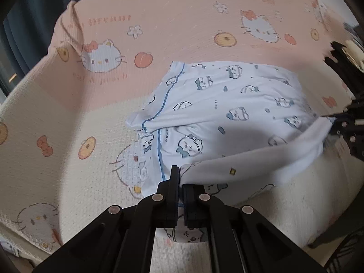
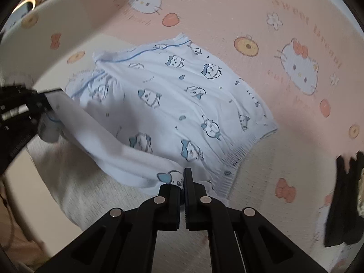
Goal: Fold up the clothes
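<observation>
Currently my left gripper (image 1: 180,185) and right gripper (image 2: 183,187) each pinch 1 lifted hem corner of the cartoon-print shorts (image 1: 227,104), jaws clamped, above the pink-and-cream blanket (image 1: 170,22).

Pale-blue garment (image 1: 227,104) with cartoon-animal print; pink-and-cream blanket (image 1: 182,22) with cat faces.

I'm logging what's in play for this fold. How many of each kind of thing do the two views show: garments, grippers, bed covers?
Garments: 1, the pale blue printed garment, its near edge lifted.
Grippers: 2, the left gripper and the right gripper, each clamped on that lifted edge.
Bed covers: 1, the pink and cream cartoon-cat blanket beneath.
Total: 4
</observation>
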### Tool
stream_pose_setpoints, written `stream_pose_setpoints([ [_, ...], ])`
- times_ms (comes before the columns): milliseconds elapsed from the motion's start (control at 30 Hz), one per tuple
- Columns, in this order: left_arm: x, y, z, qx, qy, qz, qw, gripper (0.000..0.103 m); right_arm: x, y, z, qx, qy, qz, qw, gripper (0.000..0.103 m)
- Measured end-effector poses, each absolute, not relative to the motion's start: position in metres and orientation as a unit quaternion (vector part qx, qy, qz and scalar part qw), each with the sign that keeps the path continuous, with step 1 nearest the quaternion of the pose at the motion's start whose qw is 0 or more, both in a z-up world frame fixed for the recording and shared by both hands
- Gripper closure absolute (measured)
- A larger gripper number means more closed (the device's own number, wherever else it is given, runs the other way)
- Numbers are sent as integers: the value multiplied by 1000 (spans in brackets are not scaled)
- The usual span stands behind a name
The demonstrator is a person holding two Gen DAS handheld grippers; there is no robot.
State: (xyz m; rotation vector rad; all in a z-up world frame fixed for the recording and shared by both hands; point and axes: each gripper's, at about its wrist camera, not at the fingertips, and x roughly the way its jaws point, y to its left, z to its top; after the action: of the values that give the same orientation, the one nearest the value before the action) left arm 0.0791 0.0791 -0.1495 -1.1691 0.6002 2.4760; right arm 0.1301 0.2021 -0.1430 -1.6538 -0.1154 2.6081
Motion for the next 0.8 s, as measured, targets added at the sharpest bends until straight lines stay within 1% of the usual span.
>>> stream_pose_setpoints([
  [200,44,88,-146,-422,191,870,168,102,106,218,-137,-539,22,842,21,101],
  [367,21,100,-137,-417,200,871,168,102,89,242,-131,-534,67,842,31,101],
  [700,-18,135,-112,-372,243,878,176,102,72,281,-125,-511,160,844,26,101],
  [800,-36,141,-108,-380,236,877,178,102,64,294,-127,-504,186,843,28,101],
])
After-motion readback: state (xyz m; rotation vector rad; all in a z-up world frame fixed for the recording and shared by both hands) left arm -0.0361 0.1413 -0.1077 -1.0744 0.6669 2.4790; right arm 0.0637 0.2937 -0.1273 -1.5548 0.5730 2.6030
